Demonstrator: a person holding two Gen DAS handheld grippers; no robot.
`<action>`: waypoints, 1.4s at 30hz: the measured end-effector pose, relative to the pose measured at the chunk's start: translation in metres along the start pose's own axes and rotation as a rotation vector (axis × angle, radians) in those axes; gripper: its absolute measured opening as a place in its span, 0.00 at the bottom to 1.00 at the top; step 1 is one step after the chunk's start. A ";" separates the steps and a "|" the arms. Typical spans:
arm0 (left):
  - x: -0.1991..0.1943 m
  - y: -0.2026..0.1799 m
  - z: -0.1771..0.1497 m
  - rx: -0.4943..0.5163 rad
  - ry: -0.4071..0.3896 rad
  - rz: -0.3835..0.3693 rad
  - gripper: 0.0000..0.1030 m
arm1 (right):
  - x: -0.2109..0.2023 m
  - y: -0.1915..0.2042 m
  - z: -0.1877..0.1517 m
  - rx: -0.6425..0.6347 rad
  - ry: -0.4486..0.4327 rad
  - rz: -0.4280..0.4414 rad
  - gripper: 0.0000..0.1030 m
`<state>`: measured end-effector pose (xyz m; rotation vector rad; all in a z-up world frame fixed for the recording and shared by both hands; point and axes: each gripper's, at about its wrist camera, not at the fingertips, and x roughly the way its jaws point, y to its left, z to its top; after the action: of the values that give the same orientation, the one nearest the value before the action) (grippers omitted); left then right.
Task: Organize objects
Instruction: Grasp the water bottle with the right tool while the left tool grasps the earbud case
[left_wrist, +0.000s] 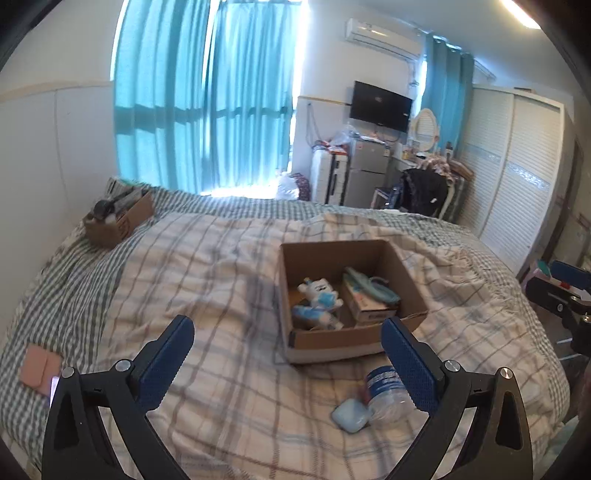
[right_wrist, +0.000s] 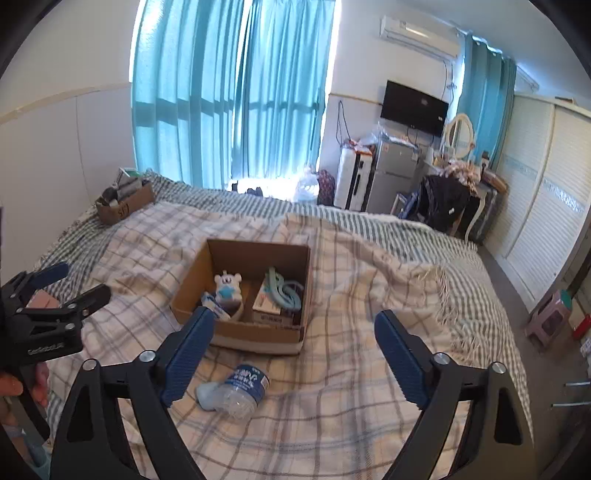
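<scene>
Both grippers hang released over the bed (left_wrist: 221, 266), nothing between their blue pads. On my left wrist feed the left gripper (left_wrist: 288, 339) spreads wide, and at the far right edge I catch part of the right gripper (left_wrist: 561, 291). That feed alone gives me the pink pouch (left_wrist: 38, 365) lying on the checked sheet at the left. My right wrist feed shows the right gripper (right_wrist: 295, 332) spread open too, and only here do I see the left gripper (right_wrist: 64, 291) from the side, jaws parted, with fingers (right_wrist: 11, 387) of the person's hand curled around its handle. Each tool is pitched down toward the plaid blanket (right_wrist: 351, 387). An open cardboard box (left_wrist: 328, 339) sits ahead of both, holding a white and blue plush toy (right_wrist: 227, 286), a small carton (right_wrist: 267, 306) and a teal coiled item (right_wrist: 284, 290). Nearer, outside the box, a clear water bottle (right_wrist: 245, 387) lies on its side touching a pale blue case (right_wrist: 207, 397). They rest just beside the left gripper's right pad and just beside the right gripper's left pad. A second cardboard box (left_wrist: 118, 218) sits well apart at the bed's far left corner.
</scene>
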<state>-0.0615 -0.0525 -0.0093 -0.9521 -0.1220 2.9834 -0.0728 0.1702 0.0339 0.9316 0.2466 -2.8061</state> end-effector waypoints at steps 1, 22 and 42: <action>0.005 -0.001 -0.005 0.000 0.008 0.015 1.00 | 0.006 -0.003 -0.005 0.001 0.010 -0.002 0.91; 0.091 0.020 -0.068 -0.063 0.189 0.073 1.00 | 0.203 0.064 -0.119 -0.036 0.465 0.081 0.85; 0.115 -0.087 -0.092 0.119 0.275 -0.032 1.00 | 0.121 -0.040 -0.092 0.008 0.269 -0.040 0.63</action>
<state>-0.1036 0.0447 -0.1441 -1.3147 0.0419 2.7593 -0.1238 0.2148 -0.1078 1.3204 0.2925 -2.7125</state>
